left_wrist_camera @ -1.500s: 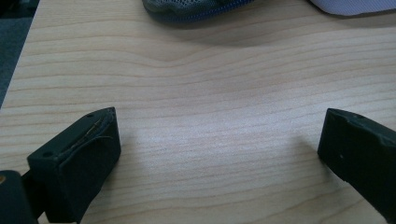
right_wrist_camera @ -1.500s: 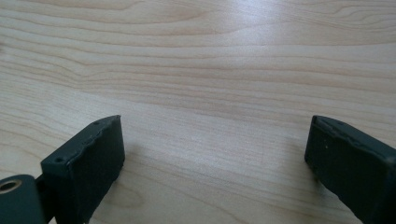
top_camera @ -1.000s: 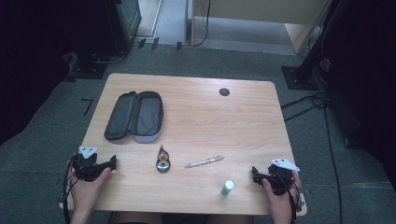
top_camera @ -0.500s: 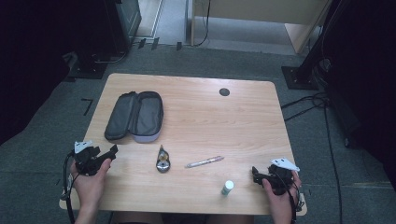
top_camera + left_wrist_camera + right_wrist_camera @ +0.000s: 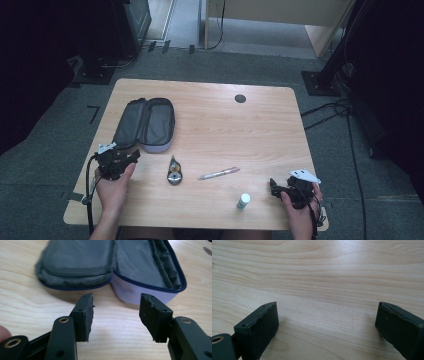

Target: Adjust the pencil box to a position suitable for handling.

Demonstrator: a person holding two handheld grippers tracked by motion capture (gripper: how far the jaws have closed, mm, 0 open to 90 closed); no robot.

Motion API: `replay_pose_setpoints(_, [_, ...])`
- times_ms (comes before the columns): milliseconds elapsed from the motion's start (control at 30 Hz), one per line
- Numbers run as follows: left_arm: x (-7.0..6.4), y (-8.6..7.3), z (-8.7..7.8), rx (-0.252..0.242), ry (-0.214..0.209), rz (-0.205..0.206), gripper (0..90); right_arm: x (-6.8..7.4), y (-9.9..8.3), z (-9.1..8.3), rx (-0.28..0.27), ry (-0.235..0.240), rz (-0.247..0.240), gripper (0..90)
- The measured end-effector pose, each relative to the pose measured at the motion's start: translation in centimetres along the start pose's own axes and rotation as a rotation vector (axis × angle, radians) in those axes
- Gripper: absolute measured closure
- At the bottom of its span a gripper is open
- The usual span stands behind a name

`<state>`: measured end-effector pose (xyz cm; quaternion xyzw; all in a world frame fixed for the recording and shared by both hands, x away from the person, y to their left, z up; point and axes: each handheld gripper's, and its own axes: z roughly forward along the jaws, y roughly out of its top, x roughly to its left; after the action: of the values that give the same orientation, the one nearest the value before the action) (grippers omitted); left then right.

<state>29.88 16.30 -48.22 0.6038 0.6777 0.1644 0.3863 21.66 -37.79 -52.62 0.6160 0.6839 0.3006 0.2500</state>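
- Pencil case lies unzipped, interior bare, near table's left edge.
- Left gripper faces it, jaws apart, empty.
- Right gripper, wide open, holds nothing over bare wood.

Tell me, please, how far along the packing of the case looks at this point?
Done: the case lies unzipped and open, nothing visible inside. In hand: the left gripper, jaws open, is just short of the case's near edge, holding nothing. Left: the pen, the small bottle and the round tool lie loose on the table; the right gripper rests open.
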Motion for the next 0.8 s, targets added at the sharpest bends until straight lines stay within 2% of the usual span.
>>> replay_pose_setpoints(100, [-0.4,0.4,0.7,0.004,0.009,-0.037,42.4,0.0,0.0,0.0,0.000,0.000,0.000,4.4])
replay_pose_setpoints(200, [-0.7,0.7,1.3,-0.010,0.034,-0.089,35.9,0.0,0.0,0.0,0.000,0.000,0.000,4.4])
replay_pose_setpoints(300, [-1.1,1.0,1.7,-0.023,0.057,-0.116,31.7,0.0,0.0,0.0,0.000,0.000,0.000,4.4])
replay_pose_setpoints(467, [-1.8,1.7,2.4,-0.045,0.118,-0.134,27.1,0.0,0.0,0.0,-0.003,0.001,0.000,4.7])
replay_pose_setpoints(567, [-2.2,2.0,2.6,-0.041,0.138,-0.130,25.6,0.0,0.0,0.0,-0.002,0.001,0.002,4.7])
replay_pose_setpoints(600, [-2.7,2.1,3.0,-0.036,0.164,-0.118,25.5,0.0,0.0,0.0,-0.002,0.001,0.001,4.8])
replay_pose_setpoints(633, [-2.8,2.2,3.2,-0.028,0.171,-0.113,25.5,0.0,0.0,0.0,-0.003,0.001,0.000,4.8])
replay_pose_setpoints(800, [-3.0,2.4,3.8,0.005,0.191,-0.139,26.7,0.0,0.0,0.0,-0.003,0.001,0.000,4.8])
